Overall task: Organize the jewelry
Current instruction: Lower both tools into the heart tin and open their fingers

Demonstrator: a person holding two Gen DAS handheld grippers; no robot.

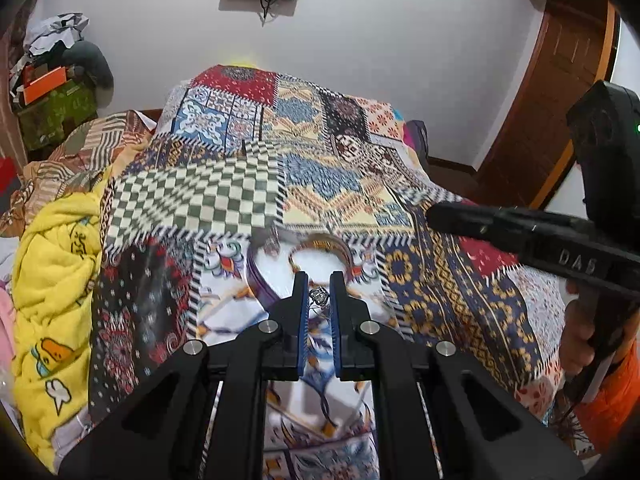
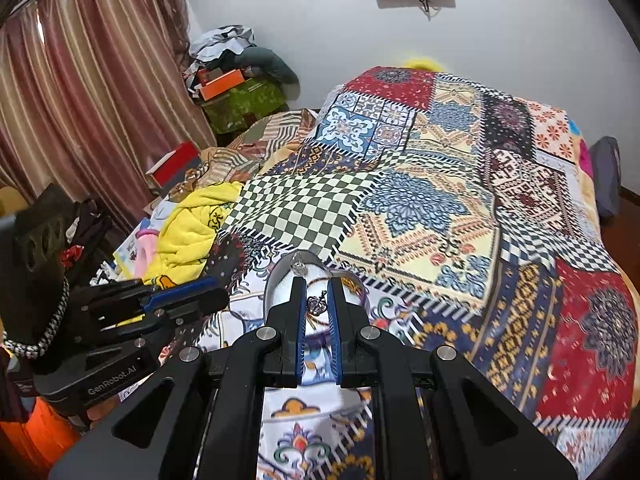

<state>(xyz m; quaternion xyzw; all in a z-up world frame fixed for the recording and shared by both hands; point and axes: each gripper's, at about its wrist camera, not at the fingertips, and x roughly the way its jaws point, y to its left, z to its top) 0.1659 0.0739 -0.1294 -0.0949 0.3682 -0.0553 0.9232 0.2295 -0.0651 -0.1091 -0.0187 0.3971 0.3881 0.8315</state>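
Observation:
A shallow white jewelry dish point(image 1: 280, 280) lies on the patchwork bedspread, and it shows in the right wrist view point(image 2: 280, 284) too. A gold bangle point(image 1: 320, 246) lies in it, with a small silver piece point(image 2: 298, 266) at its far rim. My left gripper point(image 1: 319, 298) is nearly shut on a small silver jewel point(image 1: 319, 297) above the dish. My right gripper point(image 2: 318, 304) is nearly shut on a silver crown-shaped charm point(image 2: 317, 305) above the dish. Each gripper shows at the side of the other's view: the right one point(image 1: 520, 232), the left one point(image 2: 160, 308).
The patchwork bedspread point(image 2: 460, 200) covers the bed. A yellow blanket point(image 1: 52, 280) lies bunched at the left edge. Boxes and clothes point(image 2: 236, 84) pile against the wall by the curtain. A wooden door point(image 1: 560, 92) stands at the right.

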